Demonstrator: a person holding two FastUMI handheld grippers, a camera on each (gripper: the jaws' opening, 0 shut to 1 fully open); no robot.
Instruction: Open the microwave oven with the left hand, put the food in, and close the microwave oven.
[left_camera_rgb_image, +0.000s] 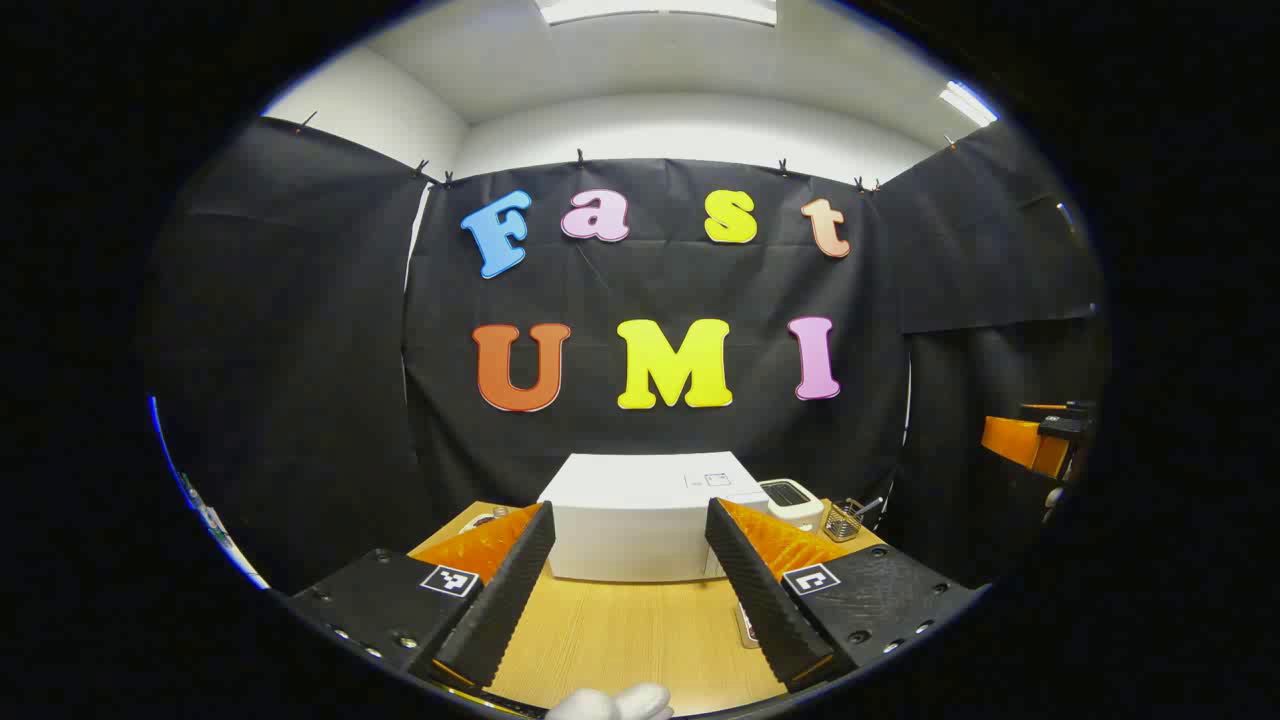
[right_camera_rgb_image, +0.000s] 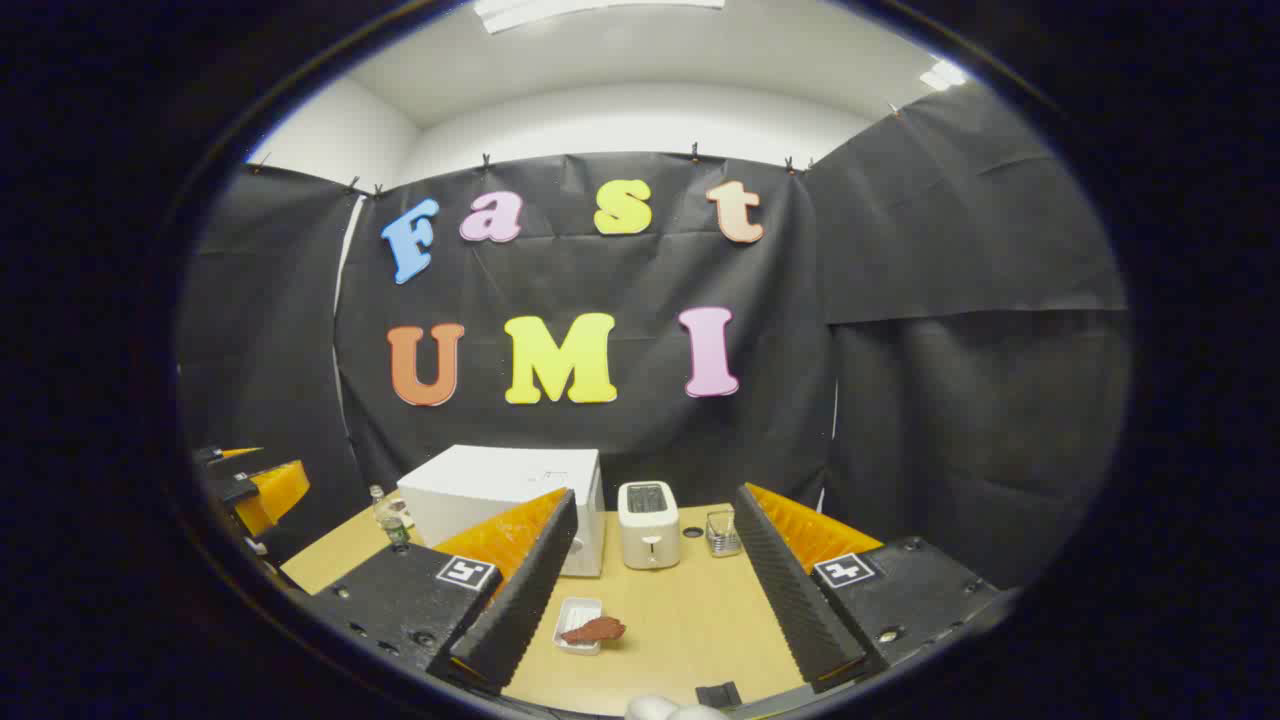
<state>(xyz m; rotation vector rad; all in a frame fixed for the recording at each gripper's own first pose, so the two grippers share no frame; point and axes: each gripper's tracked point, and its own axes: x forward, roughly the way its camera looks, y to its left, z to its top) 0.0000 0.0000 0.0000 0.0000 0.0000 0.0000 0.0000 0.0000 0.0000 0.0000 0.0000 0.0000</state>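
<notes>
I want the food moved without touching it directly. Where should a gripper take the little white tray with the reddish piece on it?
Judging by the right gripper view, grip the white tray by its bare far rim, coming from above. The reddish food lies across the near end and overhangs its right side, so the far short edge looks freest.

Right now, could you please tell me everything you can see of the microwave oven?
The microwave oven is a white, boxy appliance with a plain, smooth casing, standing upright at the back of the wooden table, close to the black cloth wall. Its door looks shut. A small bottle stands at one side of it and a white toaster at the other; neither claw touches it.
</notes>
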